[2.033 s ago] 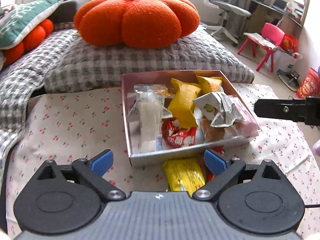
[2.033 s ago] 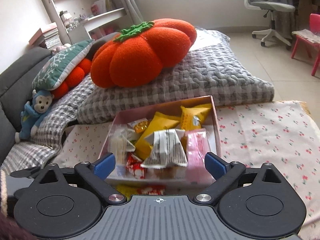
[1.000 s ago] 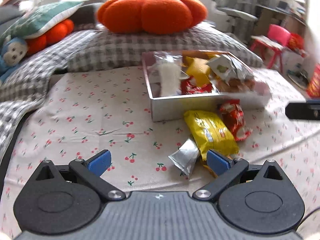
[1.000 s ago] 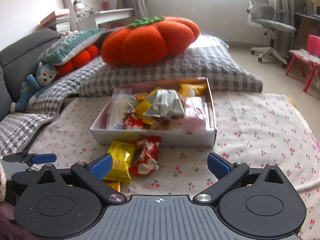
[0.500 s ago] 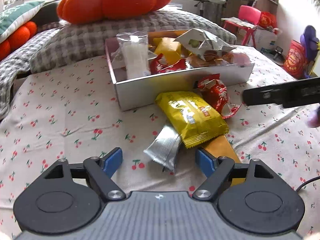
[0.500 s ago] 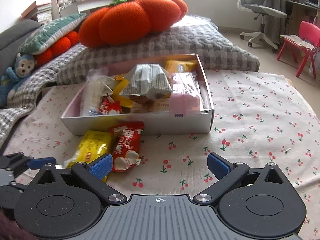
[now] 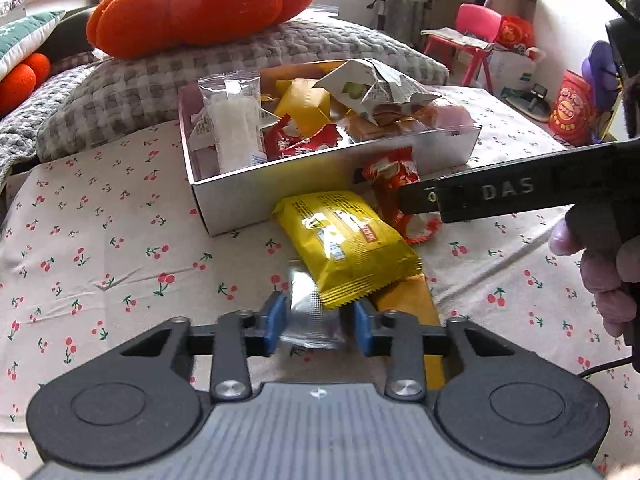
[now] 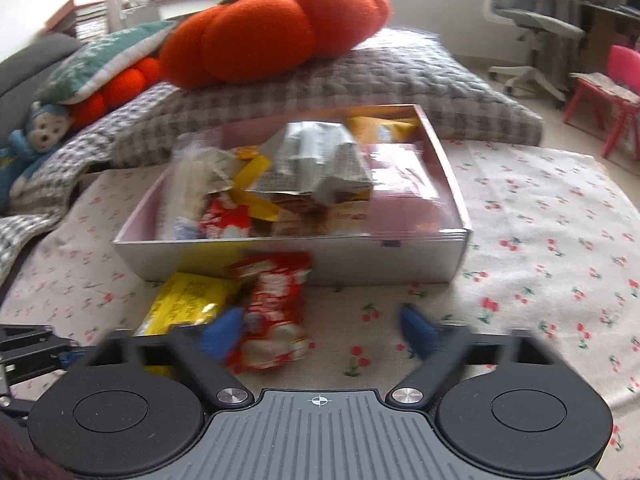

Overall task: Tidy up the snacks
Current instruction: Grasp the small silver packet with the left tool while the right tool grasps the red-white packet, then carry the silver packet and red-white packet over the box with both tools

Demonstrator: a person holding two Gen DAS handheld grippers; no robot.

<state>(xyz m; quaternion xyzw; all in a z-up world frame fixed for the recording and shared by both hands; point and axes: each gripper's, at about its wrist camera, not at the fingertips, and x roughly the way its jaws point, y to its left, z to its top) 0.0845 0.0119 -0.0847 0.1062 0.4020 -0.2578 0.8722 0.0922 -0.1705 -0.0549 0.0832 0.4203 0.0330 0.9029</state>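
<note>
The left gripper (image 7: 316,328), jaws just closing, pinches a silver packet (image 7: 310,312) lying half under a yellow packet (image 7: 344,248) before the snack box (image 7: 320,184). The right gripper (image 8: 320,332), closing but not gripping, straddles a red packet (image 8: 272,316). The silver packet should be drawn out gently, or the yellow one may drag along.

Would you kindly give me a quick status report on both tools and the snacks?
Left tool just closed on silver packet. Right tool closing, red packet between pads, not gripped. Yellow packet overlaps the silver one.
</note>
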